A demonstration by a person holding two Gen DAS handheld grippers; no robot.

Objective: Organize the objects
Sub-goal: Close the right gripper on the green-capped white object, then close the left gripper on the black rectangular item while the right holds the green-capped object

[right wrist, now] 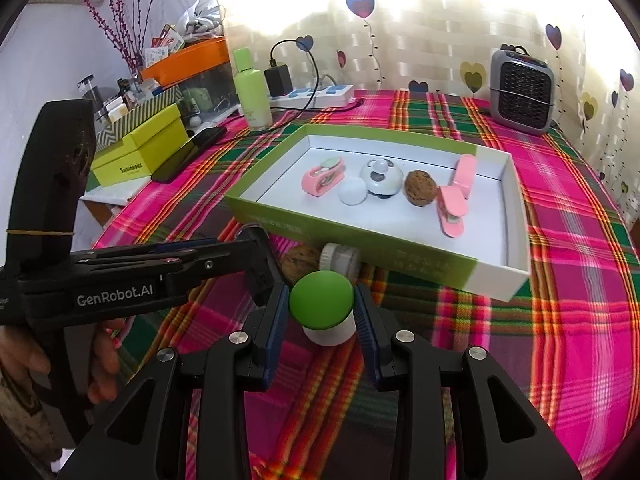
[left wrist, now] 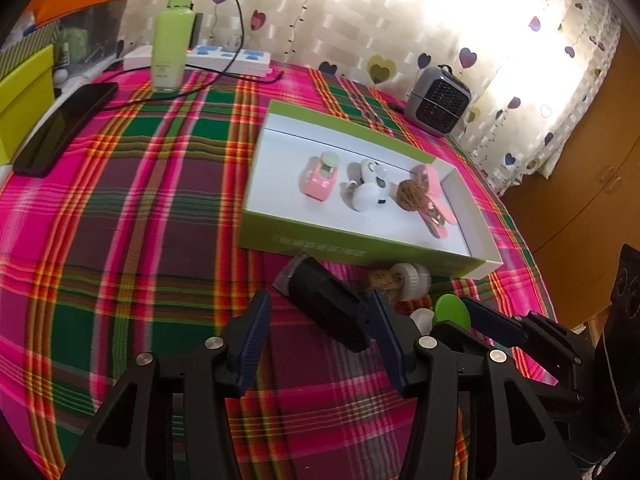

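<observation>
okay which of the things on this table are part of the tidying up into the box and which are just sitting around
Part of the job:
green-and-white box
green-capped mushroom piece, between the right gripper pads
black rectangular item by the left gripper
walnut and white ribbed cap outside the box

Lying about:
green bottle
power strip
phone
small heater
</observation>
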